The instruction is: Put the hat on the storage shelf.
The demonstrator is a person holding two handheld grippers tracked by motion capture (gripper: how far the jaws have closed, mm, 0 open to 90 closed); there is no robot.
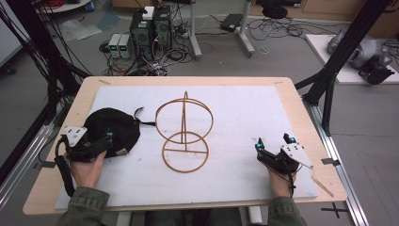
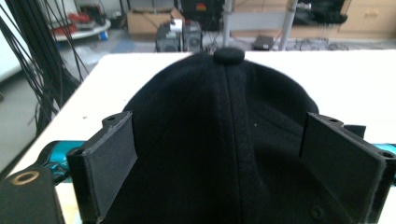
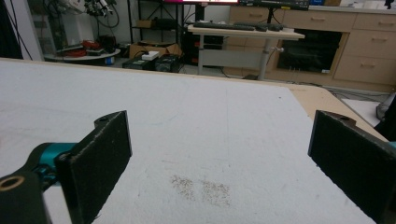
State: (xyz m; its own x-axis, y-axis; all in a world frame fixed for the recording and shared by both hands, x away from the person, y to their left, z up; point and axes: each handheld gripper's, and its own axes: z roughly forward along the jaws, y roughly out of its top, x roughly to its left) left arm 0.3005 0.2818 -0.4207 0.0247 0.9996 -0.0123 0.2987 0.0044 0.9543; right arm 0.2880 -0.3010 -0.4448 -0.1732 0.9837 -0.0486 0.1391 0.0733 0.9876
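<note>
Cap: black baseball cap sits crown-up on the white mat, left side of the table, just beside the wire stand. Top button faces up in the left gripper view.
Left gripper: left gripper is right at the cap's near edge, jaws spread wide, one on each side of the crown, not squeezing it. Can't tell if the pads actually touch the fabric.
Right gripper: right gripper is low over the bare mat on the right, jaws wide apart, holding nothing, well apart from the cap.
Stand: orange wire hat stand sits upright mid-mat, between the two grippers, nothing on it.
Mat: small brownish smudge just ahead of the right jaws.
</note>
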